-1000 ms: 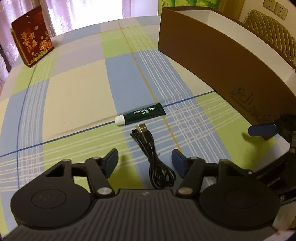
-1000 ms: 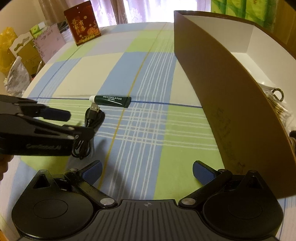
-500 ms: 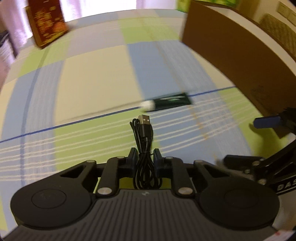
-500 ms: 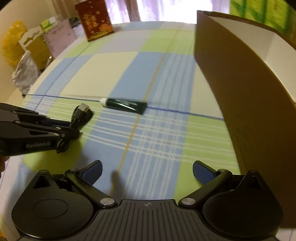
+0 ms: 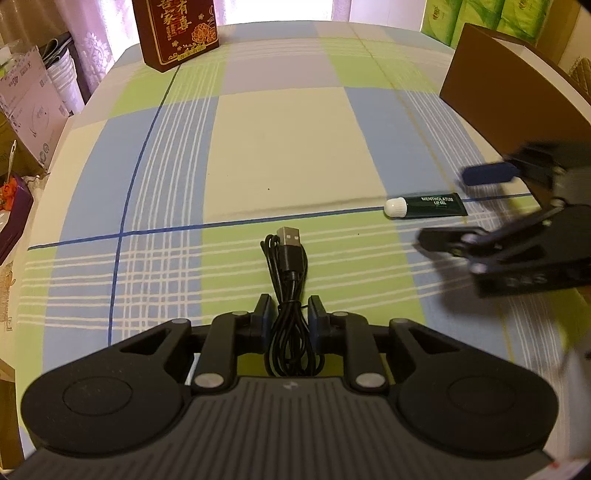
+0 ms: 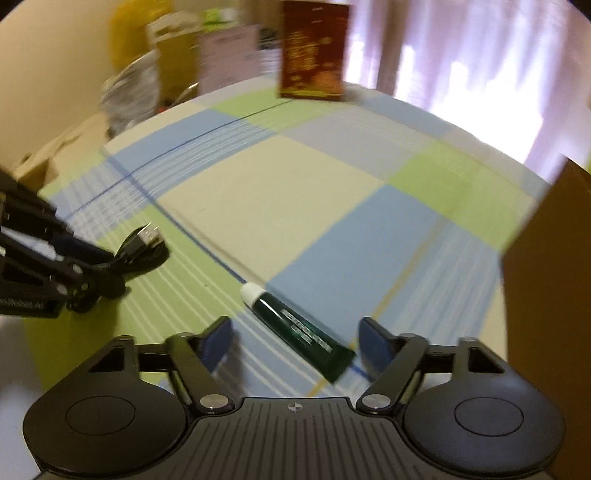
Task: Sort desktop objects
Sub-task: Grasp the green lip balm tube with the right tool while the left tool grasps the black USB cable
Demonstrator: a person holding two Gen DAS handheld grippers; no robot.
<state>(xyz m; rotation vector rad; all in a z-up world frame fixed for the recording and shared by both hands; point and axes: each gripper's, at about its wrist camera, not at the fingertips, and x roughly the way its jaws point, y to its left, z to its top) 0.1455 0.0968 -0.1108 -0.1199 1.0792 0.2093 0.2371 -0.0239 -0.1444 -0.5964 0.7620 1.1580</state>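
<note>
A coiled black USB cable (image 5: 286, 254) lies on the checked tablecloth (image 5: 280, 140). My left gripper (image 5: 289, 314) has its pads pressed on the cable's middle, the jaws easing open slightly; the plug sticks out ahead. A dark green lip gel tube (image 6: 280, 314) with a white cap lies slantwise between the blue pads of my right gripper (image 6: 295, 339). Its jaws are closing and the pads are still apart from the tube. From the left wrist view the tube (image 5: 428, 206) lies to the right, with the right gripper (image 5: 463, 208) over it.
A large brown cardboard box (image 5: 509, 99) stands along the right side of the table. A red and gold gift box (image 5: 177, 33) stands at the far edge. Cartons and bags crowd the floor at the left (image 5: 29, 96).
My left gripper closed on the USB cable and carried it left. My right gripper rolled, swung over to the lip gel tube and its jaws narrowed around it.
</note>
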